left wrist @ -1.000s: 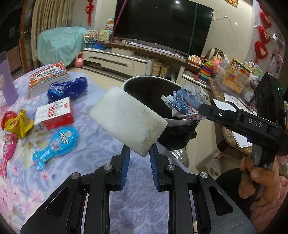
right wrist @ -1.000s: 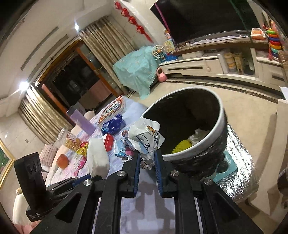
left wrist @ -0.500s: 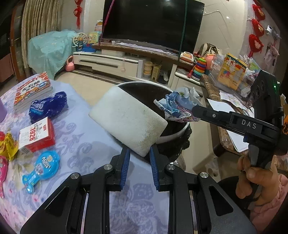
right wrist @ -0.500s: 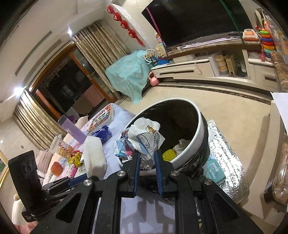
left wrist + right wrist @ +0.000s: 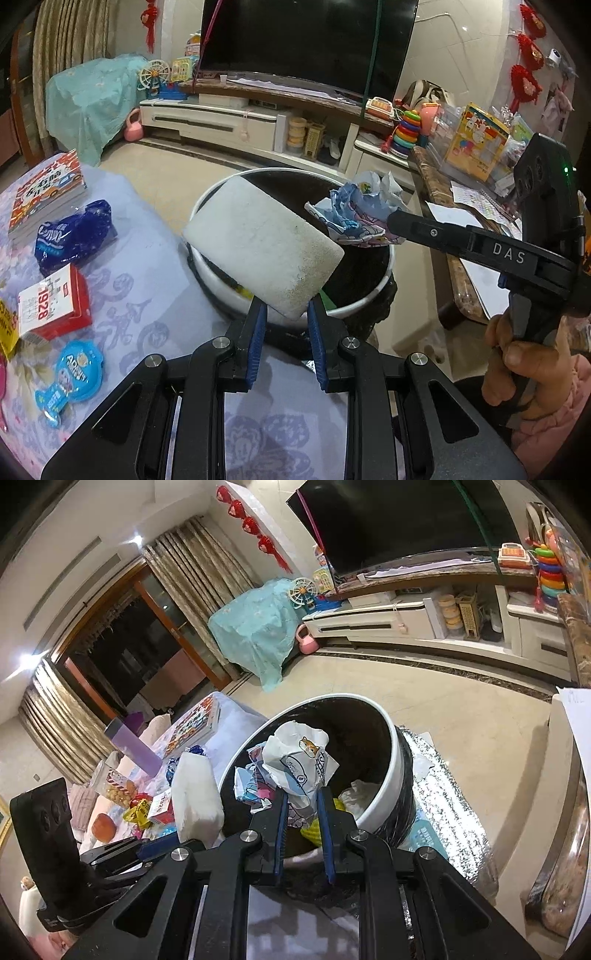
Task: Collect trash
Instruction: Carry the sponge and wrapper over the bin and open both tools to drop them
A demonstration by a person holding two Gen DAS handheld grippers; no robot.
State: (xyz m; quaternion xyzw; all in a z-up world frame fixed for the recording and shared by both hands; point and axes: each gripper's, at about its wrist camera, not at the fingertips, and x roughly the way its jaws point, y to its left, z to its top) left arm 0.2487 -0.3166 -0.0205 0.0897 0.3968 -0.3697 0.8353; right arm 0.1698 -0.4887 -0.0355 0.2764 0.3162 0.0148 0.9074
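My left gripper (image 5: 284,314) is shut on a white rectangular sponge (image 5: 262,254), held over the near rim of the round bin (image 5: 373,299), which is black inside with a white rim. In the right wrist view the same sponge (image 5: 195,794) shows at left. My right gripper (image 5: 301,801) is shut on a crumpled printed wrapper (image 5: 295,764) above the bin's (image 5: 380,775) opening. From the left wrist view that wrapper (image 5: 358,218) hangs over the bin at the right gripper's tip (image 5: 391,221). Yellow and white trash (image 5: 354,794) lies inside the bin.
On the floral tablecloth (image 5: 147,288) lie a blue snack bag (image 5: 74,236), a red and white box (image 5: 51,302), a blue packet (image 5: 70,380) and a book (image 5: 44,192). A silver foil mat (image 5: 450,812) lies under the bin. A TV stand (image 5: 236,114) and a toy shelf stand behind.
Both grippers have moved toward the bin with their loads; the sponge and the wrapper now sit over its opening. The table items have slid left in the left wrist view.
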